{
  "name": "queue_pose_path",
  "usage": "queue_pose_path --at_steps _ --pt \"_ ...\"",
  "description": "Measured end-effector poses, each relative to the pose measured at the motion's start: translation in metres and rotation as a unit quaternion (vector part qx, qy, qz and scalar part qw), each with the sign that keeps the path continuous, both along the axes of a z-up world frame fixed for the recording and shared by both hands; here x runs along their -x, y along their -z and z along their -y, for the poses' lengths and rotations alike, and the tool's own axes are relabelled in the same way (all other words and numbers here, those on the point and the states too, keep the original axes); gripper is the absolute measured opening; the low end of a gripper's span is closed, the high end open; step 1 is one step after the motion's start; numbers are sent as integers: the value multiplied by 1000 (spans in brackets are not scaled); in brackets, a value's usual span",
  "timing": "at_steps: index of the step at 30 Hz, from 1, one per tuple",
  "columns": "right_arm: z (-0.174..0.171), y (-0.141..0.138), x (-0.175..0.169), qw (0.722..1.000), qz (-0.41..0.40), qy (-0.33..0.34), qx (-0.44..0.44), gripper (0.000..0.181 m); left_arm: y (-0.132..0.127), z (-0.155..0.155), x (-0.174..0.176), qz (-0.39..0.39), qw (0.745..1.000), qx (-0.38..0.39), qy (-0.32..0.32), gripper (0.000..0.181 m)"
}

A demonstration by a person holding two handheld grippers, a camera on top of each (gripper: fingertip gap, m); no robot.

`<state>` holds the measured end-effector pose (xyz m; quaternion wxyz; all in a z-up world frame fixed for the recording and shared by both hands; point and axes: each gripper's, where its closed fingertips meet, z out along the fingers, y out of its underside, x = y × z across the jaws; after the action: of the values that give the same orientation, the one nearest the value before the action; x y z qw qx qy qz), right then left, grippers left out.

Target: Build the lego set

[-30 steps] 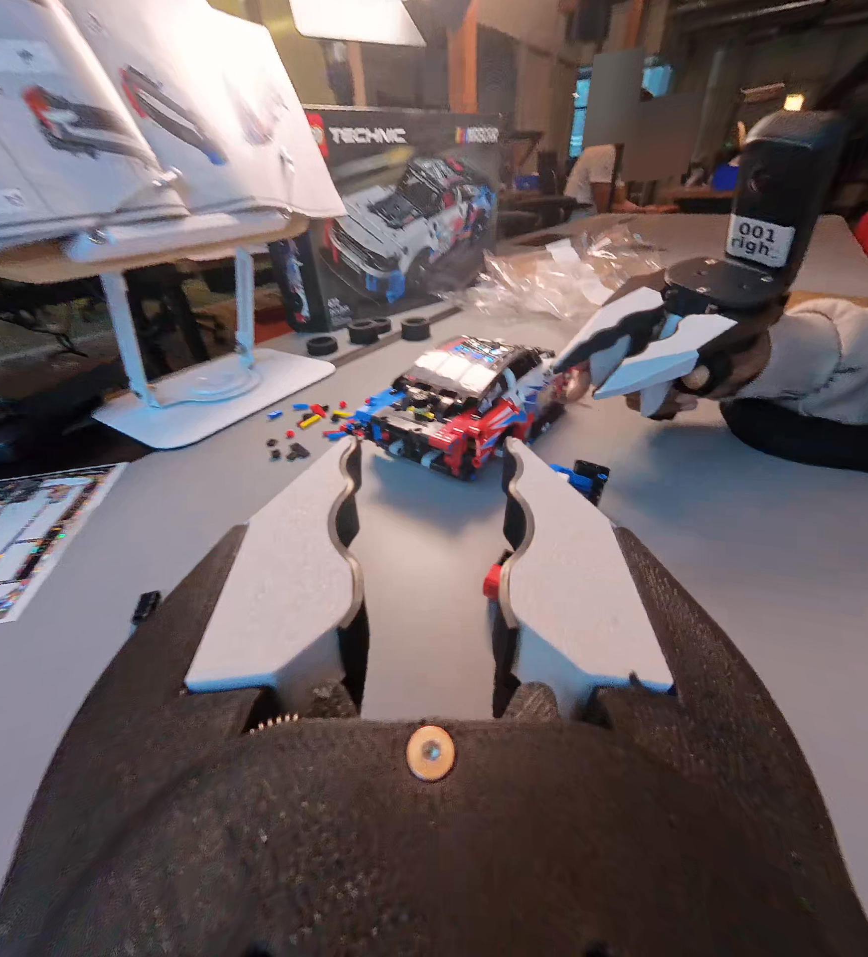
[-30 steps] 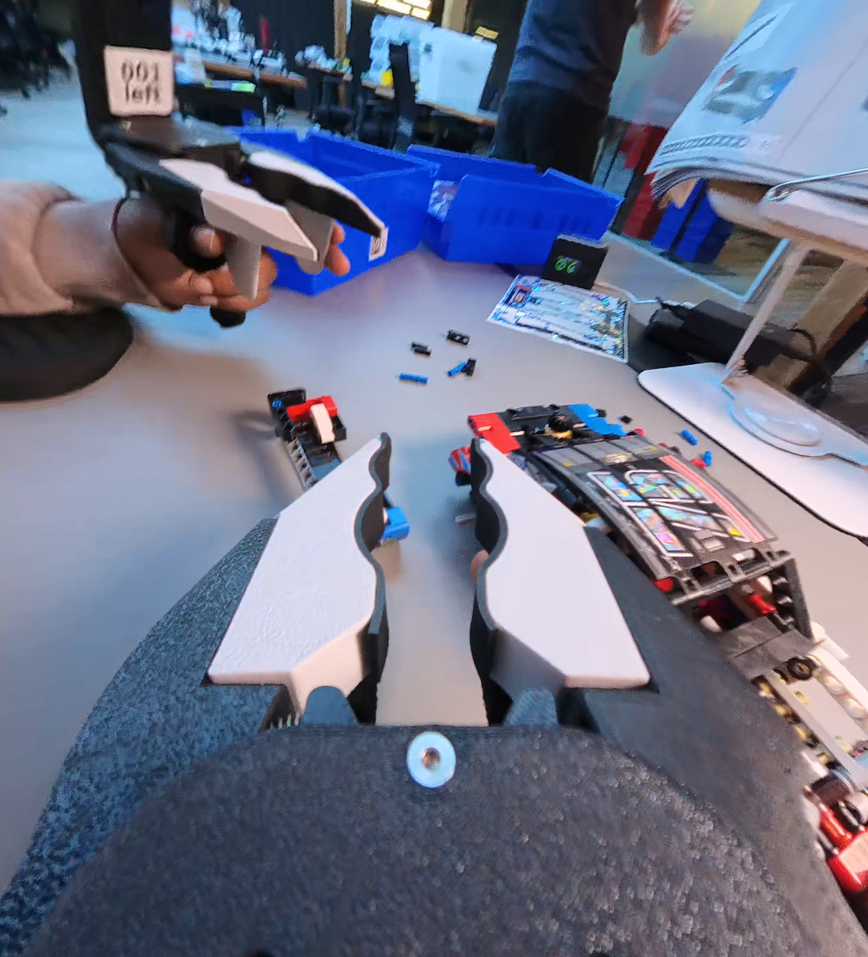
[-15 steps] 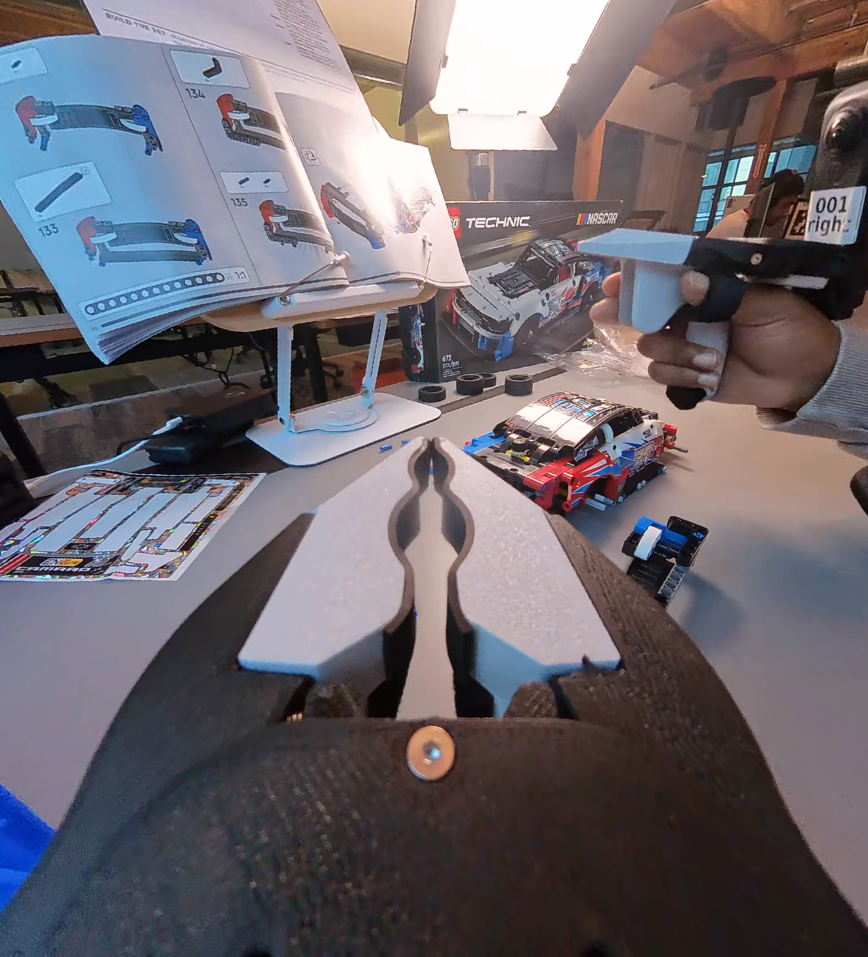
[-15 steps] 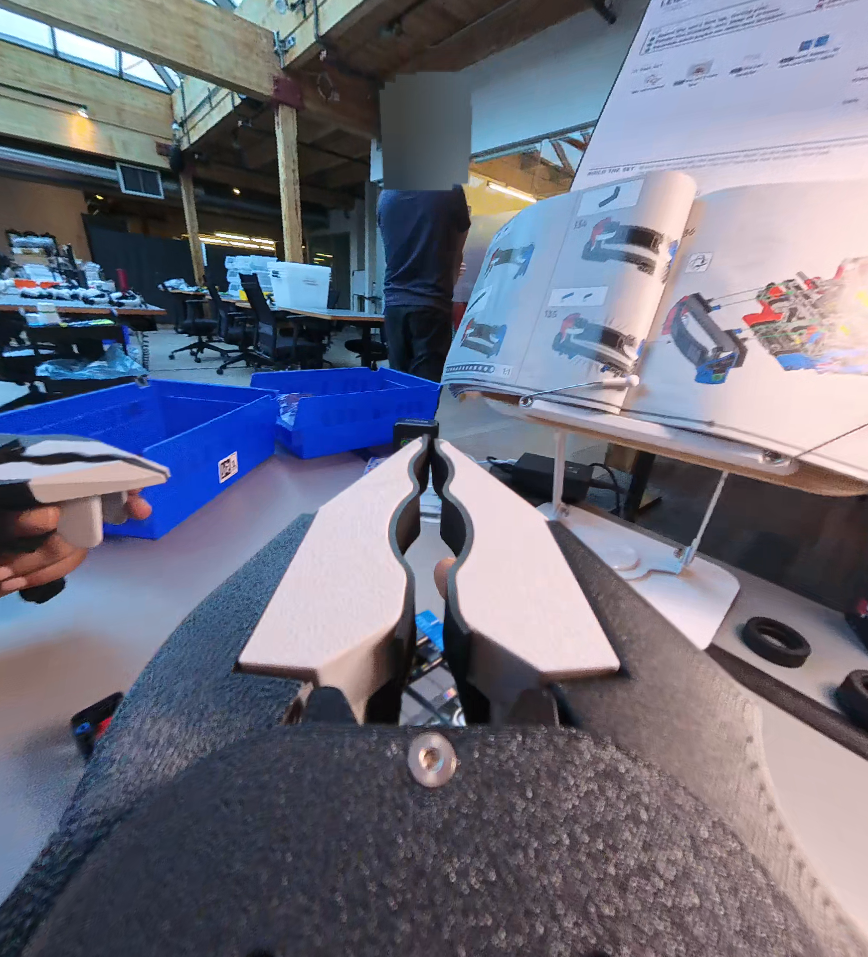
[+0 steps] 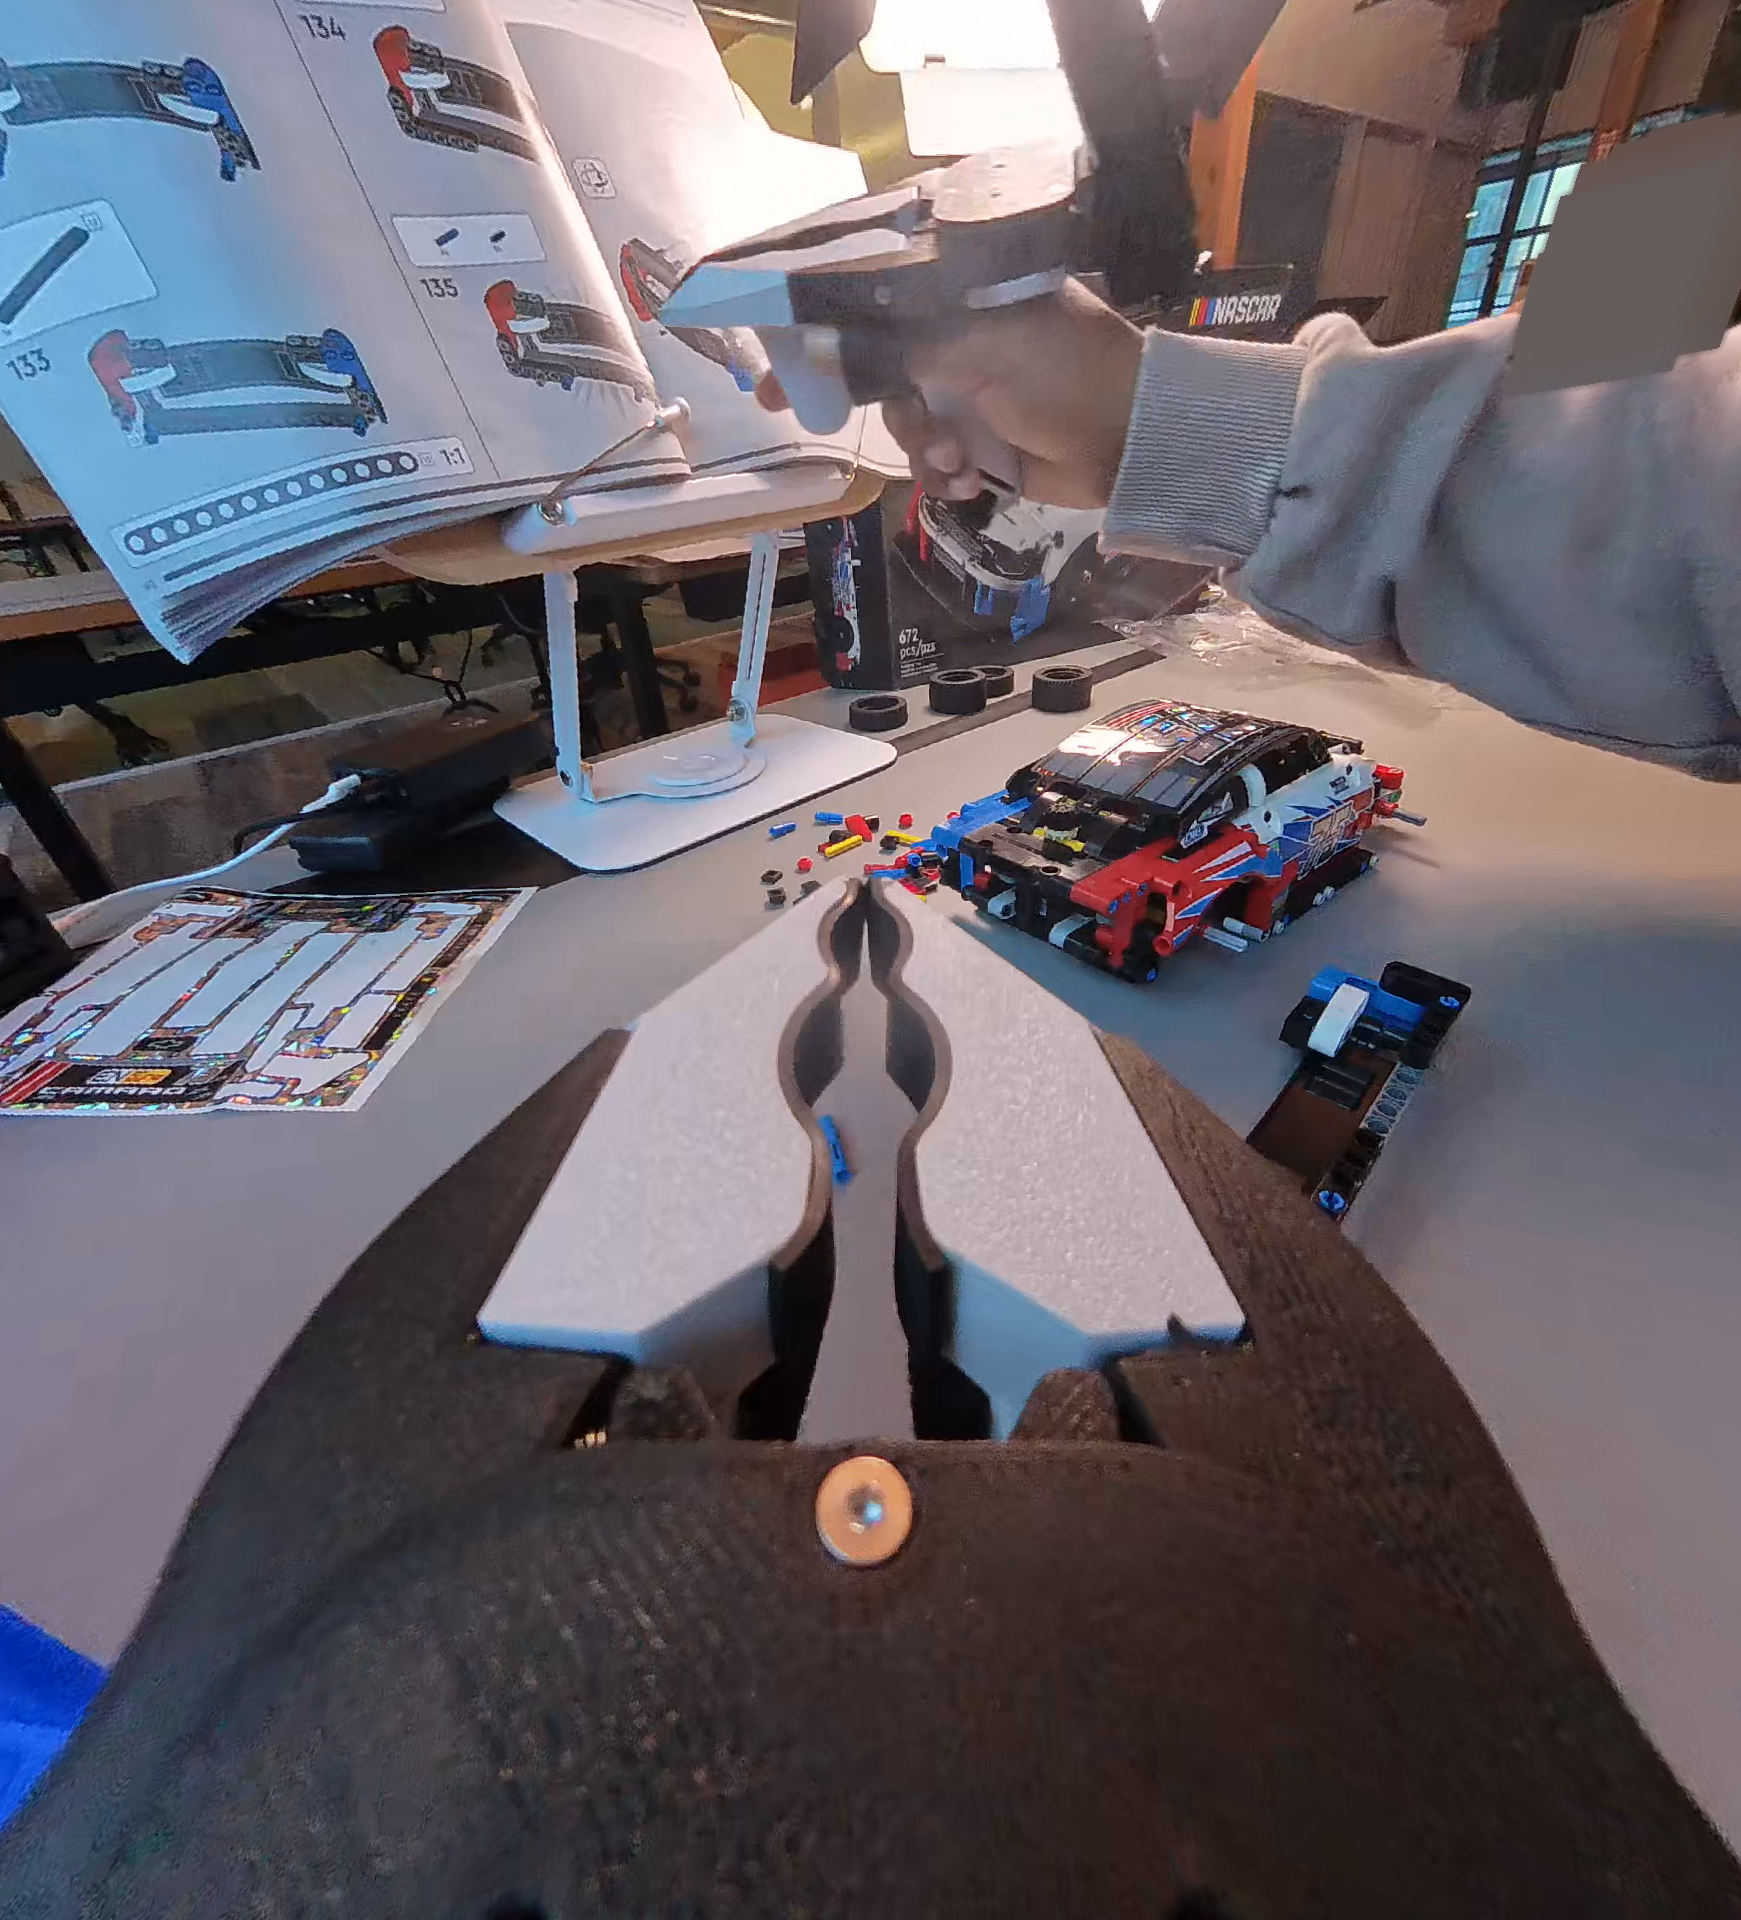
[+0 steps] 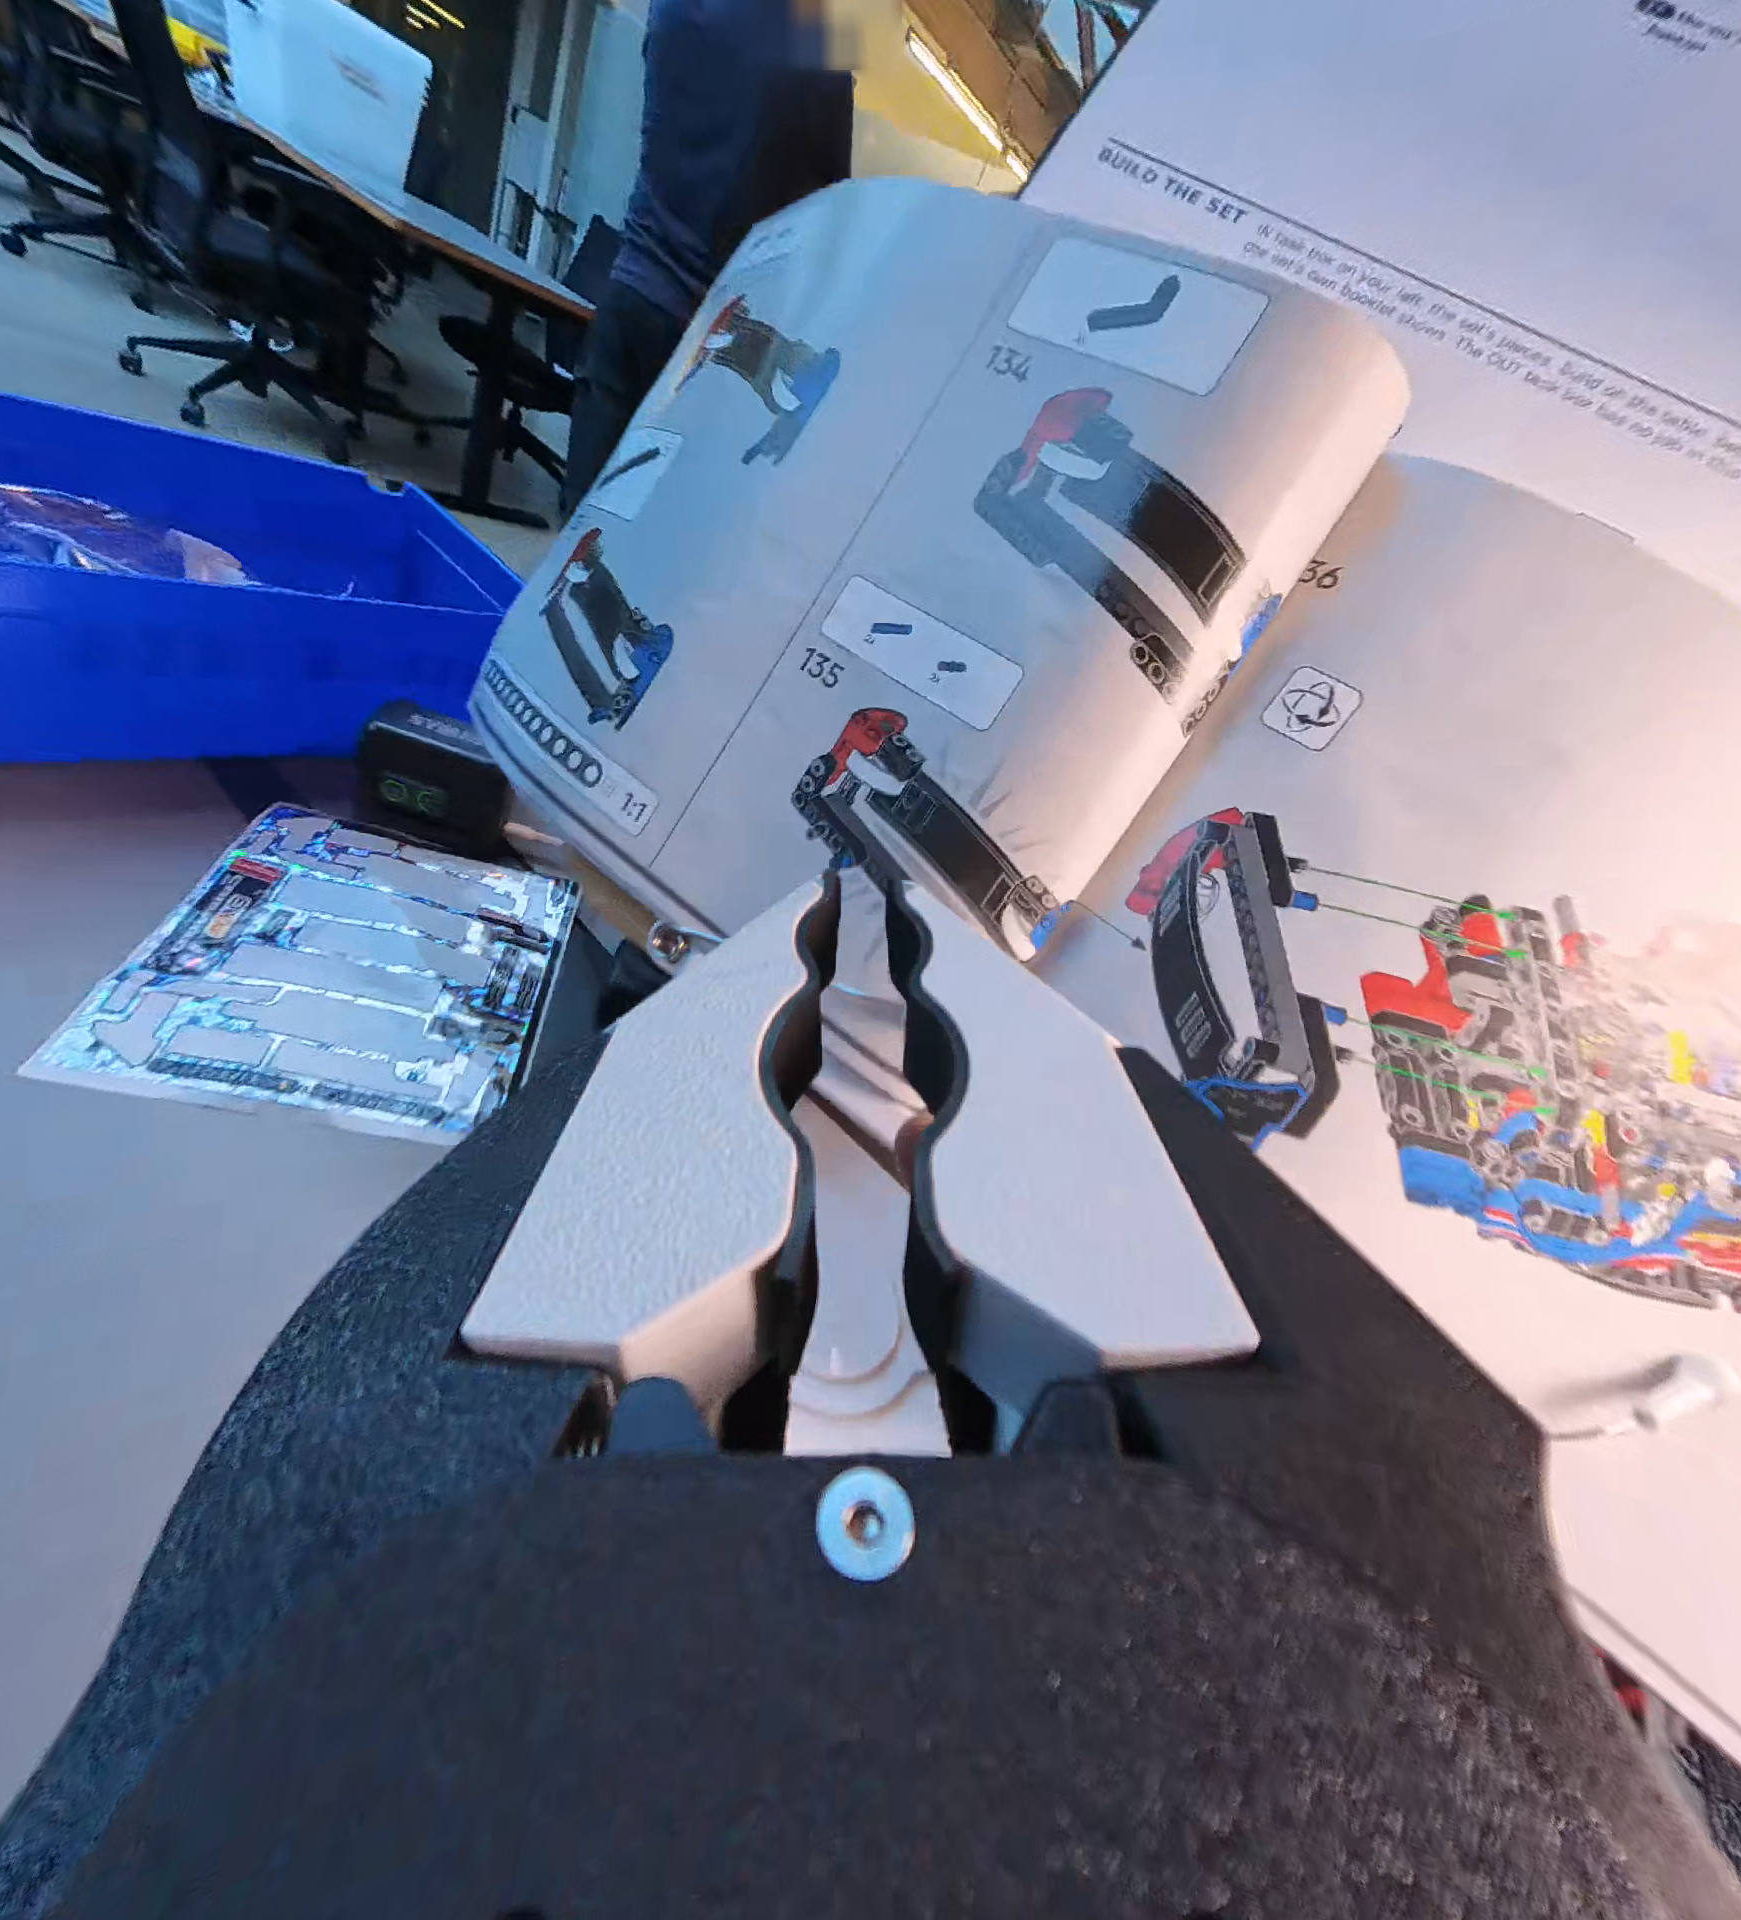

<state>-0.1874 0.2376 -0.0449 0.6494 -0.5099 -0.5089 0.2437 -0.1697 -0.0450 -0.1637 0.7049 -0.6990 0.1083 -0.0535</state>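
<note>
The Lego race car (image 5: 1167,831) stands on the grey table (image 5: 1572,1195), partly built, with no wheels on it. A black and blue sub-assembly (image 5: 1365,1049) lies to its right. My left gripper (image 5: 866,888) is shut and empty, above the table in front of the car. A blue pin (image 5: 835,1148) lies on the table below it. My right gripper (image 5: 700,301) is raised at the open instruction booklet (image 5: 274,260). In the right wrist view the right gripper (image 6: 861,888) is shut and empty, its tips close to the booklet's page (image 6: 949,520).
Small loose pieces (image 5: 845,831) lie left of the car. Three tyres (image 5: 959,691) and the set's box (image 5: 1001,582) are behind it. A sticker sheet (image 5: 201,997) lies at the left, a blue bin (image 6: 170,613) beyond it. The booklet stand's base (image 5: 700,790) rests on the table. My hands' fingertips stand some 30 centimeters from each other. The Lego race car (image 5: 1167,831) sits 20 centimeters or so from the ends of my left fingers.
Both grippers were open low by the car a second ago and have since shut. The right gripper has risen to the booklet. The left has pulled back from the car.
</note>
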Motion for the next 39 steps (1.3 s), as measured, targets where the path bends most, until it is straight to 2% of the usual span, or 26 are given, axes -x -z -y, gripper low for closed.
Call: queue_pose_path --at_steps 3,7,14,19,27,33,39 --pt "-9 -7 24 1000 -21 4 9 5 0 0 1 -7 1000 -2 -6 0" --pt "-4 -18 48 999 -50 -6 19 2 6 -3 -1 -5 1000 9 2 0" --pt "-8 -23 62 998 -51 -2 27 3 9 -5 -7 -6 1000 13 15 0" --pt "-22 -21 44 997 -63 26 32 1 1 -3 11 16 1000 -2 -25 7" --pt "-32 -18 21 997 -63 22 35 2 8 -7 11 21 999 13 -21 9" --pt "-21 -19 0 997 -72 3 30 3 11 -7 10 5 999 20 -26 9" --pt "10 -27 -49 994 -99 -29 47 4 15 -9 9 1 999 28 -25 10"
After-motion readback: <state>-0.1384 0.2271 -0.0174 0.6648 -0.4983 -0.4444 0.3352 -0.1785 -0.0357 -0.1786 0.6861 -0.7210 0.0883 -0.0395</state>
